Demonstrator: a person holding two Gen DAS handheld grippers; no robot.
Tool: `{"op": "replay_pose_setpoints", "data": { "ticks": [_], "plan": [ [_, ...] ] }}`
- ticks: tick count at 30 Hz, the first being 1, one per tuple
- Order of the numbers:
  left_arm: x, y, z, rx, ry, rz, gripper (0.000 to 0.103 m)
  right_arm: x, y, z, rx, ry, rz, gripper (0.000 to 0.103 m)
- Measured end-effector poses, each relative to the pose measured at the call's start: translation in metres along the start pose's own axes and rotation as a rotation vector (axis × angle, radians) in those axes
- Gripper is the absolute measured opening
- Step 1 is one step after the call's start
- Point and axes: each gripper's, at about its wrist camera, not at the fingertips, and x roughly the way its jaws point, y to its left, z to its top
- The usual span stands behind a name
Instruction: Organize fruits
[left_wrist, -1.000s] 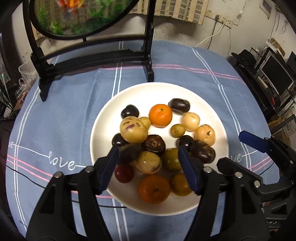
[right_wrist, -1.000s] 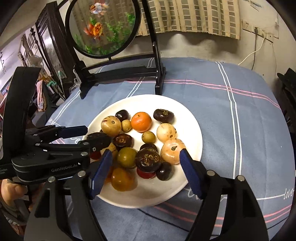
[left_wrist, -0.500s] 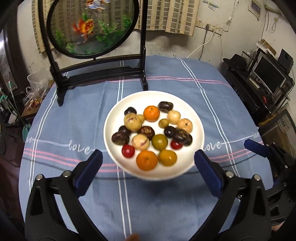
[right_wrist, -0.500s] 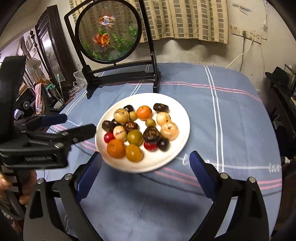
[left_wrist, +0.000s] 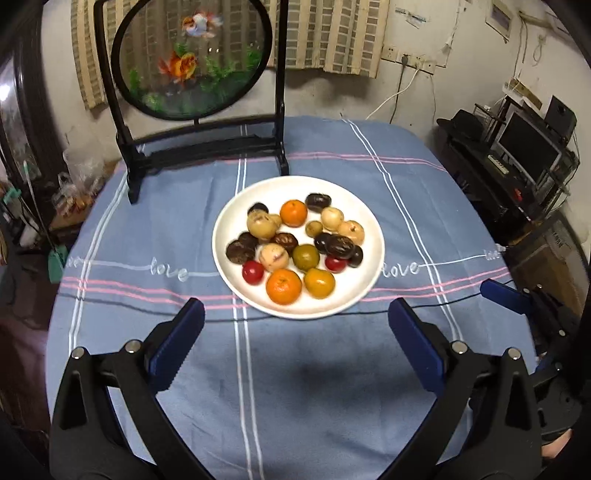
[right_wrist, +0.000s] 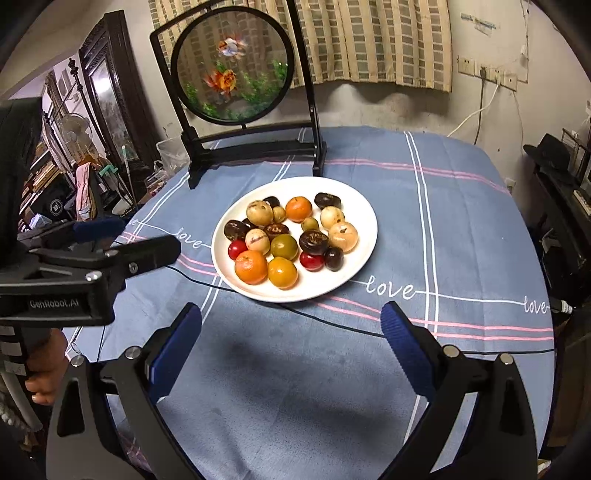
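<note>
A white plate (left_wrist: 364, 225) (right_wrist: 360, 254) sits mid-table and holds several small fruits: oranges (left_wrist: 283, 286) (right_wrist: 251, 266), red ones (left_wrist: 253, 272), dark purple ones (left_wrist: 340, 245), pale yellow ones (left_wrist: 273, 256) and a green one (left_wrist: 306, 257). My left gripper (left_wrist: 295, 325) is open and empty, above the cloth in front of the plate. My right gripper (right_wrist: 291, 321) is open and empty, also in front of the plate. The left gripper also shows at the left of the right wrist view (right_wrist: 122, 236).
A round goldfish screen on a black stand (left_wrist: 192, 59) (right_wrist: 232, 70) stands behind the plate. A thin black cable (right_wrist: 332, 321) runs across the blue striped cloth (left_wrist: 295, 387) in front of the plate. Furniture and electronics (left_wrist: 528, 155) crowd the room's right side.
Both grippers have pulled back and up from the plate and opened wider. The left gripper's fingers were in among the fruits a second ago; now they are well clear.
</note>
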Motion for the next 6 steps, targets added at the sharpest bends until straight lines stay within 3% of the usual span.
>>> {"op": "replay_pose_setpoints", "data": {
  "ticks": [6],
  "plan": [
    [-0.0095,0.0054,-0.0063,-0.023,-0.011,0.048,0.101,-0.0051,0.0052,0.0007,-0.014,-0.011,-0.002,0.098]
  ]
}}
